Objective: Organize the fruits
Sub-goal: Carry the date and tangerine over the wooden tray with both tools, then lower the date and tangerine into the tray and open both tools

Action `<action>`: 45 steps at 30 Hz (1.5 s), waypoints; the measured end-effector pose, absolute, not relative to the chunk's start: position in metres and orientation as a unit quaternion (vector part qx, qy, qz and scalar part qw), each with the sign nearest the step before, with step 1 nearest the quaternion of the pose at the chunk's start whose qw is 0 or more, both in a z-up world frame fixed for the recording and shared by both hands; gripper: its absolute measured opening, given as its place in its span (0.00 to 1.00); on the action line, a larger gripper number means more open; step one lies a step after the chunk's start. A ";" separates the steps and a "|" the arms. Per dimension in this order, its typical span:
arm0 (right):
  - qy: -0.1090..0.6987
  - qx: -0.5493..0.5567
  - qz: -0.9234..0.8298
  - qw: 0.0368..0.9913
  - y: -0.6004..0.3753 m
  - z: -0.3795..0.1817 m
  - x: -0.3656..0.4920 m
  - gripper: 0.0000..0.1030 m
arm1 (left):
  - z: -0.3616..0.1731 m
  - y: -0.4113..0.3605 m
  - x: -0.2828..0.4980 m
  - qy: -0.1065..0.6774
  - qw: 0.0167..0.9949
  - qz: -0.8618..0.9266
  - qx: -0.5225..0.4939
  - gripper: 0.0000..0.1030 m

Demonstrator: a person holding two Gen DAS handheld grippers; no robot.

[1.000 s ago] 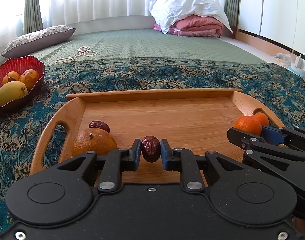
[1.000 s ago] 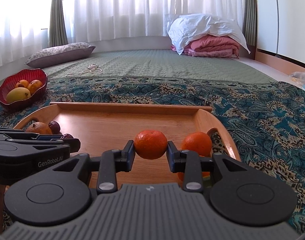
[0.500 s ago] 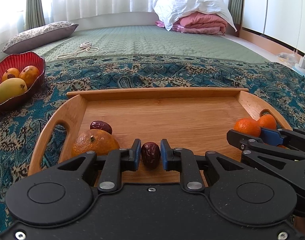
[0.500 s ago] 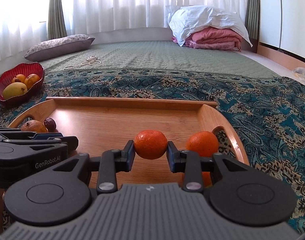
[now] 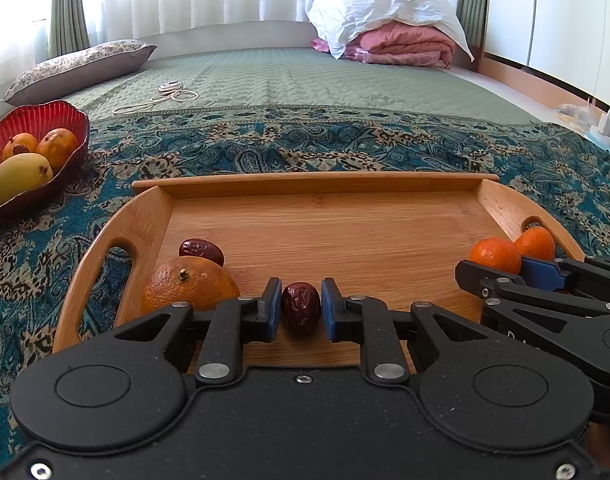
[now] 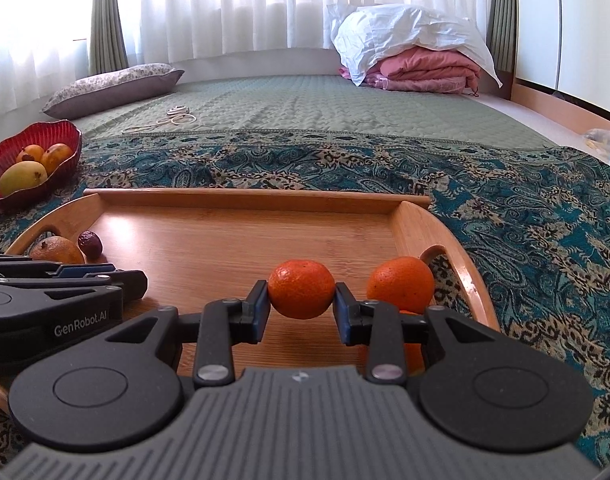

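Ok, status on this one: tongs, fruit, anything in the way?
Left tongs shut on date. Right tongs shut on mandarin. Both low over wooden tray. Nothing blocking.

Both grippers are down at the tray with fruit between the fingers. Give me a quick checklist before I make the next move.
1. Left gripper shut on the red date: ok.
2. Right gripper shut on the small orange: ok.
3. Held fruit resting on the wooden tray or lifted clear: cannot tell.
4. Grippers apart from each other: ok.
5. Space left in the red bowl: ok, three fruits inside.
6. Neighbouring orange clear of the right gripper: cannot tell.
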State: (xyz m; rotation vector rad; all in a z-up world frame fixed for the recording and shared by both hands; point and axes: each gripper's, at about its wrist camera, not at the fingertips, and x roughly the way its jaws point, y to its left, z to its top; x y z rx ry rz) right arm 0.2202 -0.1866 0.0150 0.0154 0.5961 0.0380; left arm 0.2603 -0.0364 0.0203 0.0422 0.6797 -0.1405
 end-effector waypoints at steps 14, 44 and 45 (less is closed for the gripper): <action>0.296 0.005 0.020 0.955 -0.188 0.015 0.220 0.39 | 0.020 -0.037 0.260 0.334 0.940 -0.068 0.022 0.20; 0.252 -0.010 0.016 0.968 -0.190 0.051 0.181 0.70 | 0.062 -0.034 0.223 0.301 0.950 -0.064 0.046 0.71; 0.249 -0.009 0.014 0.968 -0.192 0.053 0.179 0.71 | 0.064 -0.033 0.221 0.300 0.951 -0.066 0.044 0.72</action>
